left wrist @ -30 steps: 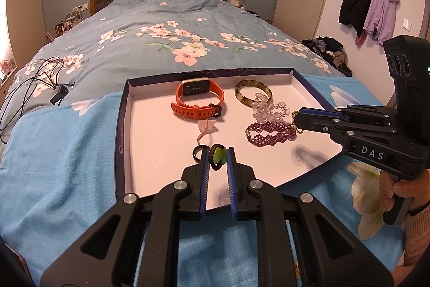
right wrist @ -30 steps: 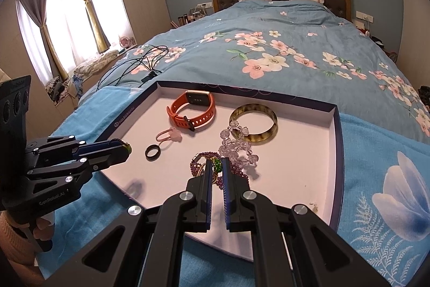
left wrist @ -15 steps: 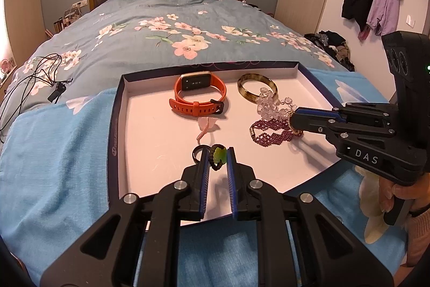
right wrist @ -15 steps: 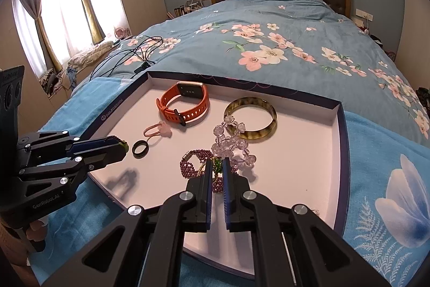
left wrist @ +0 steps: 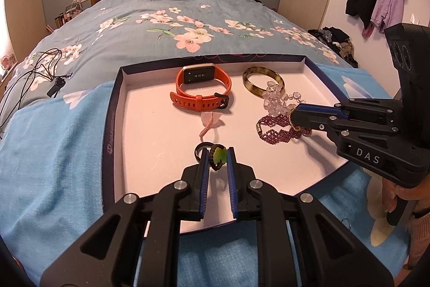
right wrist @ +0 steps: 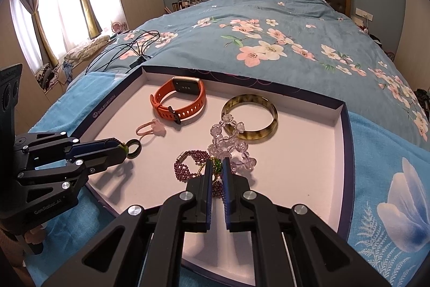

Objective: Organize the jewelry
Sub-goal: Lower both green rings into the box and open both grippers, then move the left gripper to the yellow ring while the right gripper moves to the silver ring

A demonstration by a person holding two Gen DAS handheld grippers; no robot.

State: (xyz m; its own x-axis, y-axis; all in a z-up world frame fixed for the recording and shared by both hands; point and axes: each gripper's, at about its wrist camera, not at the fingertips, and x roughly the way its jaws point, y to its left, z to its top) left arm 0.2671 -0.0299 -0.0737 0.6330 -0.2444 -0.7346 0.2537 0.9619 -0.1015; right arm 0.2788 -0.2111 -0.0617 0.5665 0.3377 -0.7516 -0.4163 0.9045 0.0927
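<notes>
The left claw (left wrist: 217, 156) pinches a green-stoned ring (left wrist: 218, 155) between its blue pads, just above the floor of the tray (left wrist: 113, 109) near the tray's front edge. A plain black ring (left wrist: 199, 149) lies on the tray floor just beside it, toward the left. The right claw (right wrist: 217, 164) is pressed nearly together on a green bead with a thin gold chain (right wrist: 216, 165), over the purple beaded bracelet (right wrist: 185, 168) toward the tray's front right. Beyond it lie the clear crystal bracelet (right wrist: 231, 141) and, touching that, the mottled bangle (right wrist: 250, 119) near the back edge. The orange watch (left wrist: 201, 92) sits at the back centre, a pink looped charm (left wrist: 209, 123) just in front of it. The tray rests on the bed (left wrist: 53, 152), on a blue cloth.
</notes>
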